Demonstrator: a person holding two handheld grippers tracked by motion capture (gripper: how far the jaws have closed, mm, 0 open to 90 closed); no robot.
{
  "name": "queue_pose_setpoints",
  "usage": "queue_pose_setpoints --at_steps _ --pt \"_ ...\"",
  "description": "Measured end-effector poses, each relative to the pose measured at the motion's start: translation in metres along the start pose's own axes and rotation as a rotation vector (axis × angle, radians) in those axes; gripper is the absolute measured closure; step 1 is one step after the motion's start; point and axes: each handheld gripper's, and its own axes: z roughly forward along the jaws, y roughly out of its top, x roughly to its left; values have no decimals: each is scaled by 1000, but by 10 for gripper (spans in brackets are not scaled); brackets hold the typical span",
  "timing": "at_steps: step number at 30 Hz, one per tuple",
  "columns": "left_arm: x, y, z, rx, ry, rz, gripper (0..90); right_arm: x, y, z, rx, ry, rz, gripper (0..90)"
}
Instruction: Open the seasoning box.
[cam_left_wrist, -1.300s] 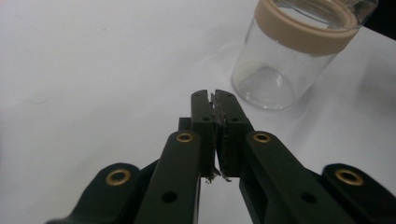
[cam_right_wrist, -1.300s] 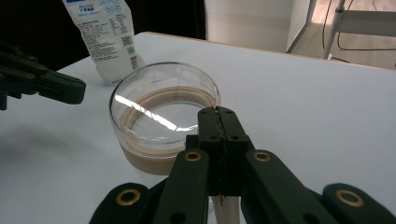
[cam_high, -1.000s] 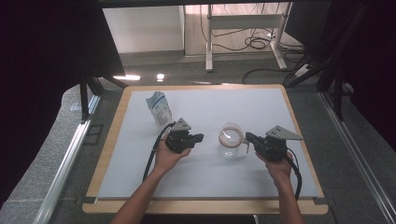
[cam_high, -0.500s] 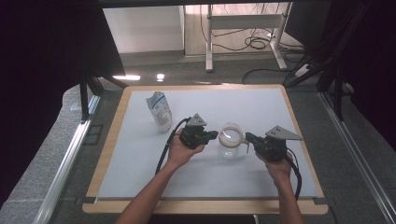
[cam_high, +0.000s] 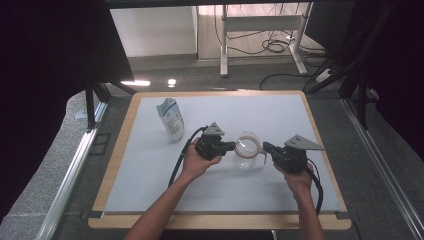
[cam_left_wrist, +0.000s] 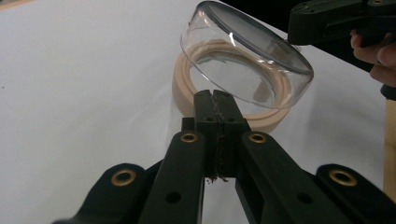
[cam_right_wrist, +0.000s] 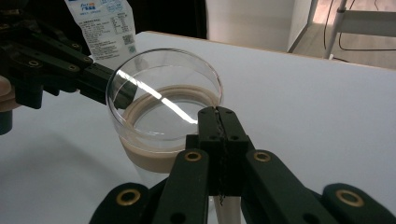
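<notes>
A clear glass jar (cam_high: 246, 152) with a cream ring (cam_left_wrist: 184, 88) at its mouth stands mid-table. Its glass lid (cam_right_wrist: 163, 93) is tilted, with the edge toward my left gripper raised. My left gripper (cam_high: 231, 146) is shut, and its tips sit at that raised edge (cam_left_wrist: 215, 91). From the other side my right gripper (cam_high: 266, 148) is shut too, with its tips (cam_right_wrist: 218, 112) against the jar's rim. Whether either gripper pinches part of the jar, I cannot tell.
A white and blue printed pouch (cam_high: 171, 117) stands upright at the back left of the grey mat (cam_high: 150, 180). The mat lies on a wooden-edged table (cam_high: 119, 150). Cables trail from both grippers toward the front edge.
My left gripper has moved right across the mat, from well left of the jar to its rim. The right gripper and the jar have stayed put.
</notes>
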Motion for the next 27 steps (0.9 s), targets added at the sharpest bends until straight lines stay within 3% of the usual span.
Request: queue_pose_setpoints --at_steps 8,15,20,22,27 --pt "-2 4 -2 1 -4 9 900 5 0 -3 5 -4 -10 898" --pt "-2 9 -3 10 -10 16 900 30 -6 -8 24 36 -40 898" --pt "-3 14 -4 3 -25 14 900 43 -18 -3 65 69 -46 898" --pt "-6 19 -4 5 -26 35 900 51 -28 6 94 96 -53 897" --pt "-10 23 -3 1 -39 29 900 59 -39 22 144 142 -62 879"
